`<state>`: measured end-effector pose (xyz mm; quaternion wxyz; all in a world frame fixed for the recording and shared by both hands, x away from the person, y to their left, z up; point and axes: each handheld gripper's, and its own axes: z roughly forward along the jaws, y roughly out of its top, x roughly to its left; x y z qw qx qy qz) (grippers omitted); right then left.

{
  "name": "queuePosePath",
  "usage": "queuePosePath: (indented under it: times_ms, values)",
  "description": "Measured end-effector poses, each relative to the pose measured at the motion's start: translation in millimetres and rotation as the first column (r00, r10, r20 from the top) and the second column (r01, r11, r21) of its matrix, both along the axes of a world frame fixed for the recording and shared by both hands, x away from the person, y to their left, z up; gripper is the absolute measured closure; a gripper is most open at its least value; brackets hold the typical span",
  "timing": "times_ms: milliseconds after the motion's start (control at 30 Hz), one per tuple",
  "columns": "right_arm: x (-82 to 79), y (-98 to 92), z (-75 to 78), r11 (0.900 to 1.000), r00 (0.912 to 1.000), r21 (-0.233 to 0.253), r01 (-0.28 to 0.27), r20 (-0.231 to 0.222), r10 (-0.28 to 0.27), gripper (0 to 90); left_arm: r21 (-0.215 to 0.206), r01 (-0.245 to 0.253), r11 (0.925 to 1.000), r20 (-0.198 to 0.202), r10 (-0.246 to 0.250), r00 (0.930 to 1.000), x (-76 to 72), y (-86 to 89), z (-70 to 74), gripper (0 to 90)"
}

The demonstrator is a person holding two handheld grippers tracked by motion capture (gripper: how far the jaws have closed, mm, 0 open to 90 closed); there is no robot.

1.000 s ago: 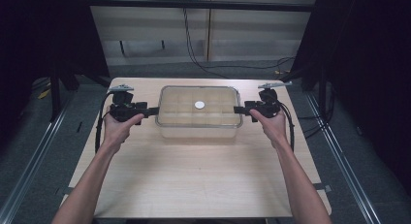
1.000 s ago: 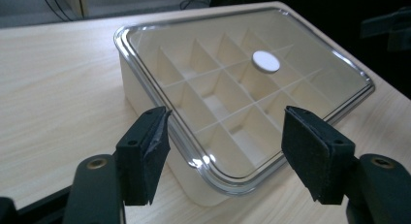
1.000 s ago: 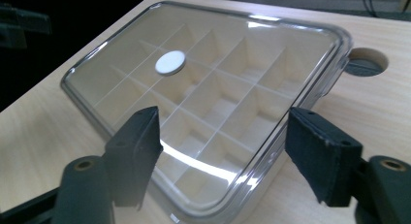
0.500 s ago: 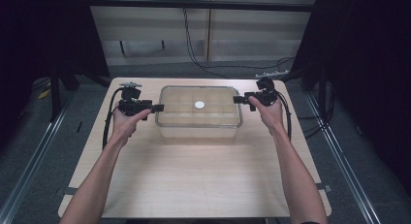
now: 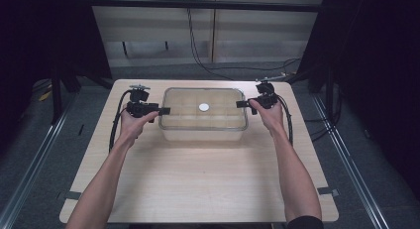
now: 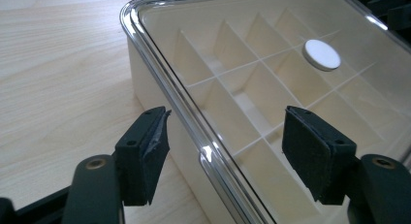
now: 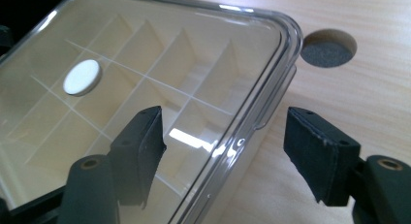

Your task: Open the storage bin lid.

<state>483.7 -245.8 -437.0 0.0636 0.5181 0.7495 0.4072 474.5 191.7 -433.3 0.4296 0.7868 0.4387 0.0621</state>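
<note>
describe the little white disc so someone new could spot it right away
On the wooden table sits a clear-lidded box with cream dividers. The white disc lies at the middle of its lid, the one round, solid white spot among straight partition lines.

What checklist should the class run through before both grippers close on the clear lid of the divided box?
1. Left gripper open, lid rim between jaws: ok.
2. Right gripper open, straddling opposite rim: ok.
3. Grippers at opposite short ends of box: ok.
4. Lid seated flat: ok.
5. Compartments without loose parts: ok.
6. Lid latched or free: cannot tell.
</note>
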Motion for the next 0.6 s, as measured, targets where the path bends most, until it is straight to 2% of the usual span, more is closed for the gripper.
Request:
queuePosePath:
  times_ms: [167, 233, 267, 300, 367, 433, 600]
  values:
    - [2.8, 2.6, -4.0, 1.0, 0.9999, 0.007, 0.001, -0.014, -0.001, 31.0, 0.004, 0.01, 0.9999, -0.016, -0.01, 0.9998, 3.3, 0.8, -4.9, 32.7]
    - [3.6, 5.7, -4.4, 1.0, 0.9999, 0.005, -0.003, -0.012, 0.003, 31.0, -0.012, 0.004, 0.9999, -0.031, -0.005, 0.9995, 5.4, 2.7, -6.8, 32.5]
    - [3.6, 5.7, -4.4, 1.0, 0.9999, 0.005, -0.003, -0.012, 0.003, 31.0, -0.012, 0.004, 0.9999, -0.031, -0.005, 0.9995, 5.4, 2.7, -6.8, 32.4]
    - [4.2, 6.6, -6.0, 1.0, 0.9998, 0.007, -0.009, -0.018, 0.009, 31.3, 0.005, -0.014, 0.9999, -0.033, 0.014, 0.9993, 7.0, 1.6, -8.6, 32.2]
    - [4.9, 7.5, -8.1, 1.0, 0.9996, -0.001, -0.004, -0.027, 0.004, 31.3, 0.0, -0.007, 1.0, -0.047, 0.007, 0.9989, 9.8, 2.9, -10.8, 32.8]
    - [5.9, 8.6, -9.2, 1.0, 0.9997, 0.013, 0.004, -0.025, -0.003, 31.6, -0.009, -0.013, 0.9999, -0.047, 0.013, 0.9988, 9.8, 1.6, -11.4, 33.0]
    - [8.5, 10.5, -11.1, 1.0, 0.9997, 0.02, -0.003, -0.023, 0.004, 31.2, 0.0, 0.01, 1.0, -0.047, -0.01, 0.9988, 11.3, -2.2, -11.3, 32.6]
